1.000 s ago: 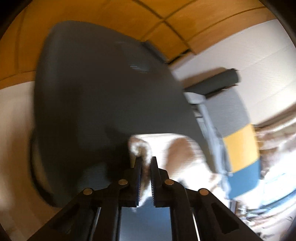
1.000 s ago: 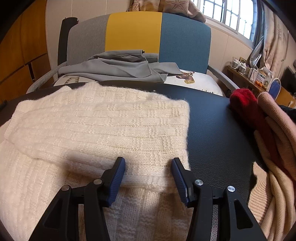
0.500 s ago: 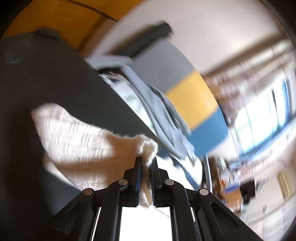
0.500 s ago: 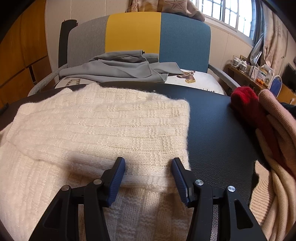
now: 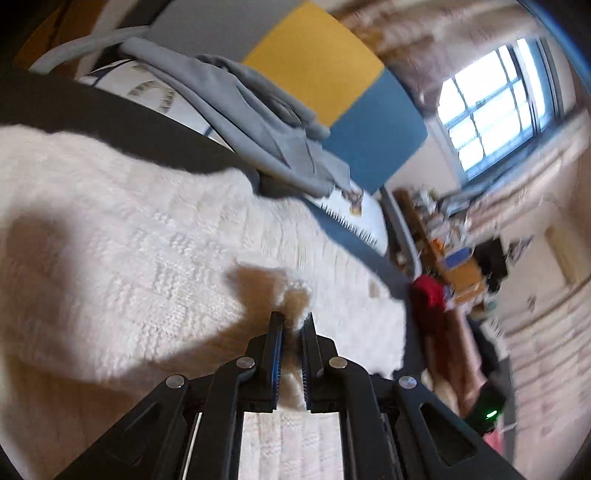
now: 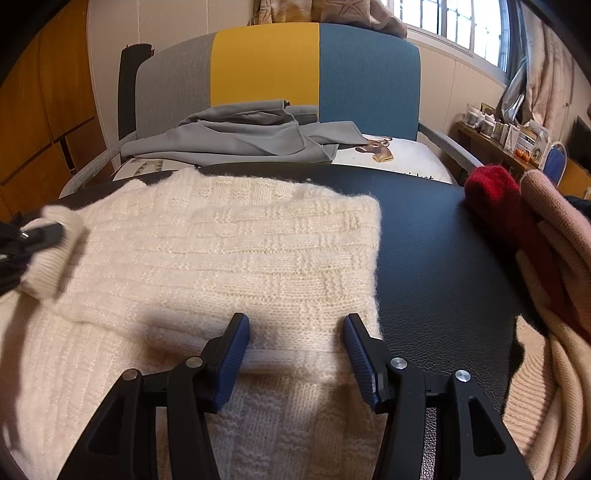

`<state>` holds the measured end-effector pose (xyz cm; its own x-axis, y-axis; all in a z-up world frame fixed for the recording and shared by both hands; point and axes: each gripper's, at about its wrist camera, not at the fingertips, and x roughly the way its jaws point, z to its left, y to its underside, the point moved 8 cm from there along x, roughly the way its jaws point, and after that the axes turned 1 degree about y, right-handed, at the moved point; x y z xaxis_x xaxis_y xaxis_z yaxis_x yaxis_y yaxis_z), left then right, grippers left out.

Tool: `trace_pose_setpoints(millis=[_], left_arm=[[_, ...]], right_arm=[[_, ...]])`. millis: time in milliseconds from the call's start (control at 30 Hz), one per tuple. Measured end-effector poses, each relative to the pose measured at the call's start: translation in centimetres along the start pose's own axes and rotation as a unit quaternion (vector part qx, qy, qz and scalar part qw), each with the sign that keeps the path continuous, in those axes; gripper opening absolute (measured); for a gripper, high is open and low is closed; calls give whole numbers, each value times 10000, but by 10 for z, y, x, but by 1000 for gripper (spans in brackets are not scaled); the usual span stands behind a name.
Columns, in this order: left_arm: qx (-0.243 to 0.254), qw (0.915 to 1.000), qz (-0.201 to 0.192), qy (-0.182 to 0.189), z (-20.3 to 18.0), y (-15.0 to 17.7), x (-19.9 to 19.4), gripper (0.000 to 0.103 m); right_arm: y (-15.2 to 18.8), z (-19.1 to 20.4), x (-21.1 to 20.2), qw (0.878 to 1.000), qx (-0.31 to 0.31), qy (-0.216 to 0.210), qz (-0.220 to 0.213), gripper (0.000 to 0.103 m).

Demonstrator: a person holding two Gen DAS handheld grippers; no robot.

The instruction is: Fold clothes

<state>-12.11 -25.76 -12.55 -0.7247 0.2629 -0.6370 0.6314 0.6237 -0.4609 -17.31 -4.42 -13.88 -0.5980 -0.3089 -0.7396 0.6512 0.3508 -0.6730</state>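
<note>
Leftmost, a ribbed cuff (image 6: 50, 258) of the cream sweater (image 6: 229, 258) is pinched by the left gripper (image 5: 292, 325). Centrally, the sweater is spread on the black table (image 6: 436, 266); the right gripper (image 6: 295, 343) is held apart above it. Rightward, red (image 6: 495, 199) and pink knitwear (image 6: 554, 229) is heaped.

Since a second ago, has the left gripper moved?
Yes. The left gripper, holding the sweater cuff, came in over the black table from the left.

Daylight pours through the paned window (image 5: 495, 107); a grey, yellow and blue chair (image 6: 277, 77) sits against a cream wall (image 6: 170, 26), wood panelling (image 6: 44, 122) left, cluttered shelf (image 6: 506, 138) right.
</note>
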Motion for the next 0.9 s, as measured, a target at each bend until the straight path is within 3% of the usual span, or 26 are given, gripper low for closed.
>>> trace_pose_setpoints(millis=[67, 200, 333, 400, 533, 700, 800, 867, 900], left_arm=[[184, 9997, -22, -139, 1, 2, -5, 12], [498, 9972, -509, -245, 11, 17, -61, 18], [664, 9894, -973, -847, 48, 35, -111, 18], [675, 9856, -1022, -1163, 70, 43, -123, 18], [513, 9811, -1004, -1575, 106, 54, -135, 18], [-68, 9897, -900, -1112, 133, 61, -131, 18], [-158, 9907, -946, -966, 137, 61, -132, 18], [-156, 9907, -968, -942, 137, 62, -132, 18], [-172, 9908, -976, -918, 138, 62, -133, 18]], right_arm=[[-1, 0, -1, 10000, 38, -46, 8, 55], [-3, 1, -4, 9998, 115, -139, 24, 55], [-5, 2, -7, 9995, 198, -240, 30, 56], [-16, 14, -20, 9977, 378, -522, -209, 56], [-31, 78, -33, 9846, 443, -1675, -217, 56], [-30, 144, -3, 9816, 134, -1895, 216, 56], [-28, 154, 12, 9829, 230, -1801, 311, 56], [-27, 158, 13, 9844, 173, -1738, 221, 47], [-27, 162, 13, 9850, 60, -1711, 214, 26]])
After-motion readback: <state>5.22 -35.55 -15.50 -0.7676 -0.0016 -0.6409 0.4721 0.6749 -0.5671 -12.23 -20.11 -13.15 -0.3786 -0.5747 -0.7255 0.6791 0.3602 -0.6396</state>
